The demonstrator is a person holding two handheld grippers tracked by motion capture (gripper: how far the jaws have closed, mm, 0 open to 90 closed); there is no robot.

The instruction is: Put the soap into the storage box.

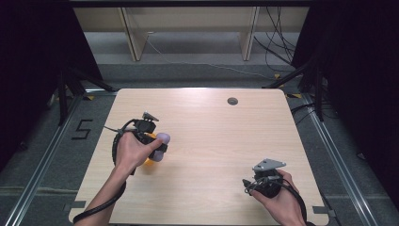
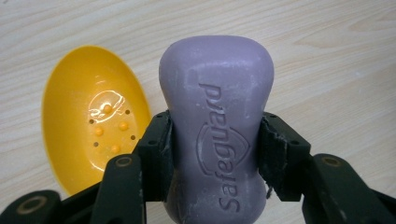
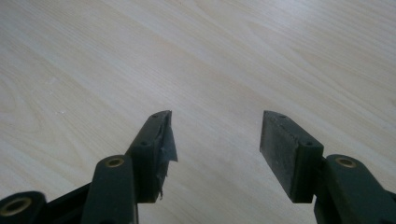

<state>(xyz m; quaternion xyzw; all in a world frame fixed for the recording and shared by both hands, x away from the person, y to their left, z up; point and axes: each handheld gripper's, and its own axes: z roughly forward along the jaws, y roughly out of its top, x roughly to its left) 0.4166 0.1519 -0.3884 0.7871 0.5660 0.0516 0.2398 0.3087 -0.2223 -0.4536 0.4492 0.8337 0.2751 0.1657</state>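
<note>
A purple bar of soap [image 2: 217, 126] stamped "Safeguard" is clamped at its narrow waist between the black jaws of my left gripper [image 2: 215, 149]. Below and to the left of it lies a yellow oval soap dish [image 2: 88, 121] with small bumps and drain holes, on the wooden table [image 2: 336, 56]. In the high view the left gripper [image 1: 157, 143] holds the soap [image 1: 163, 140] above the dish [image 1: 149, 161] at the table's left middle. My right gripper [image 3: 215, 140] stands open over bare wood, nothing between its pads; in the high view the right gripper [image 1: 248, 184] sits near the front right.
The light wooden table [image 1: 211, 141] has a round grommet hole [image 1: 232, 100] near its far edge. Dark stands and cables flank the table on the grey floor. Wooden shelf legs stand behind.
</note>
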